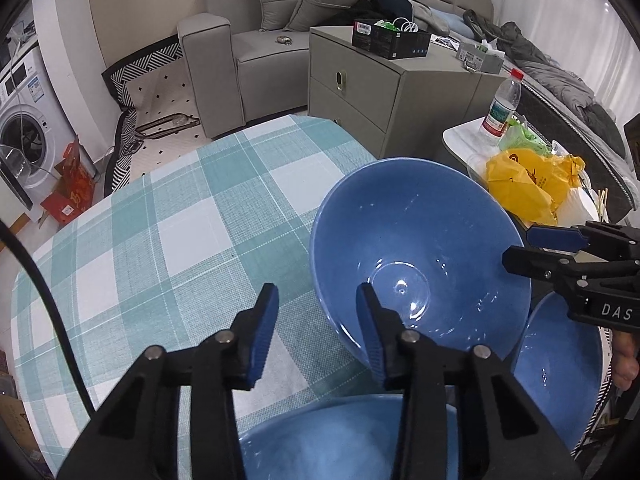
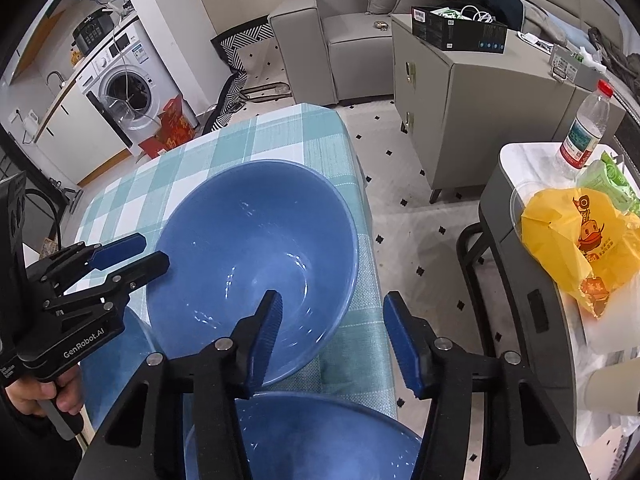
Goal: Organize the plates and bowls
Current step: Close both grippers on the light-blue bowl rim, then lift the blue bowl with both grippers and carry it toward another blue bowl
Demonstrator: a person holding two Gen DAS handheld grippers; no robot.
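A large blue bowl [image 1: 420, 240] sits on the checked tablecloth [image 1: 180, 208] near the table's right edge. My left gripper [image 1: 316, 289] straddles its near left rim, one finger inside and one outside, and the pads stand clear of the rim. On the opposite rim my right gripper [image 2: 332, 295] does the same over the blue bowl [image 2: 252, 232], open, with a gap at both pads. Each gripper shows in the other's view: the right gripper [image 1: 520, 246] and the left gripper [image 2: 154, 251]. Two more blue bowls lie closer: one below [image 1: 348, 440] and one to the right [image 1: 560, 368].
A side table [image 2: 520, 156] to the right carries a yellow bag [image 2: 576, 240] and a water bottle [image 2: 584, 132]. Beyond it stand a grey cabinet [image 1: 360, 88] and a sofa [image 1: 256, 48]. A washing machine [image 2: 128, 88] is at the far left.
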